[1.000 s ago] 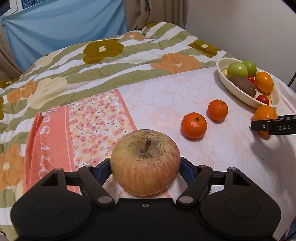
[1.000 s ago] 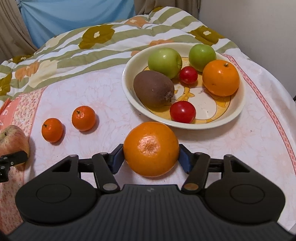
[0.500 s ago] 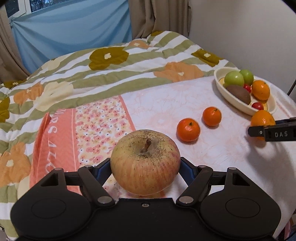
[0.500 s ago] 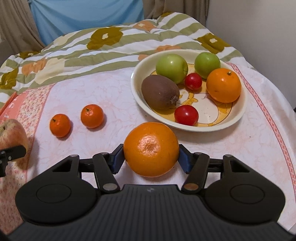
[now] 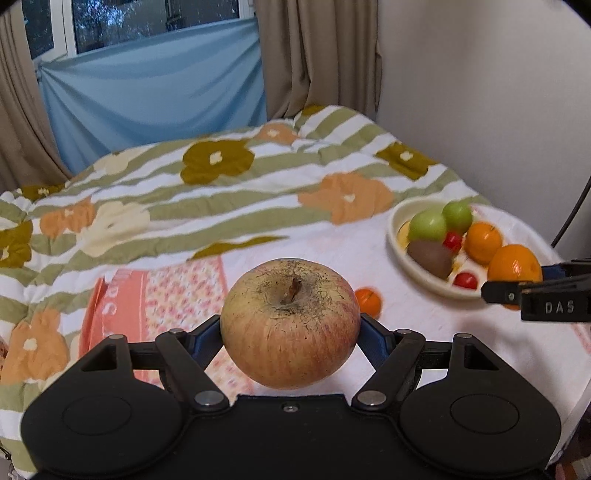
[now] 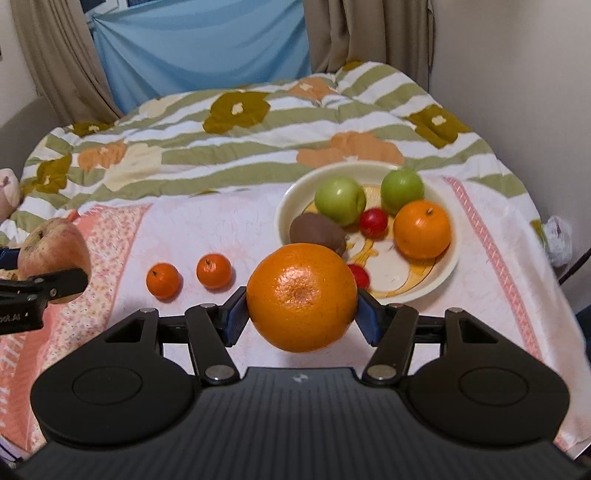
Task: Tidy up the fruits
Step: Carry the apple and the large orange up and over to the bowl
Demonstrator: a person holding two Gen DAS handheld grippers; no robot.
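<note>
My left gripper point(image 5: 290, 328) is shut on a yellow-red apple point(image 5: 290, 322), held above the bedspread; the apple also shows at the left of the right wrist view point(image 6: 51, 246). My right gripper point(image 6: 301, 314) is shut on a large orange point(image 6: 301, 296), held above the cloth in front of the cream bowl point(image 6: 448, 269); the orange also shows in the left wrist view point(image 5: 514, 264). The bowl holds two green apples point(image 6: 340, 199), a kiwi point(image 6: 316, 230), an orange point(image 6: 422, 229) and small red fruits point(image 6: 373, 222). Two mandarins point(image 6: 163, 280) point(image 6: 213, 270) lie on the cloth left of the bowl.
The fruits lie on a pink floral cloth point(image 6: 221, 229) over a striped flowered bedspread point(image 6: 258, 136). A wall point(image 6: 517, 74) stands close on the right, curtains point(image 6: 369, 33) and a blue sheet point(image 6: 199, 48) at the back. A white bag point(image 6: 558, 236) lies off the right edge.
Both grippers have risen with their fruit; the bed looks farther below. The left gripper's apple now hides one mandarin in its view. The mandarins and bowl have not moved.
</note>
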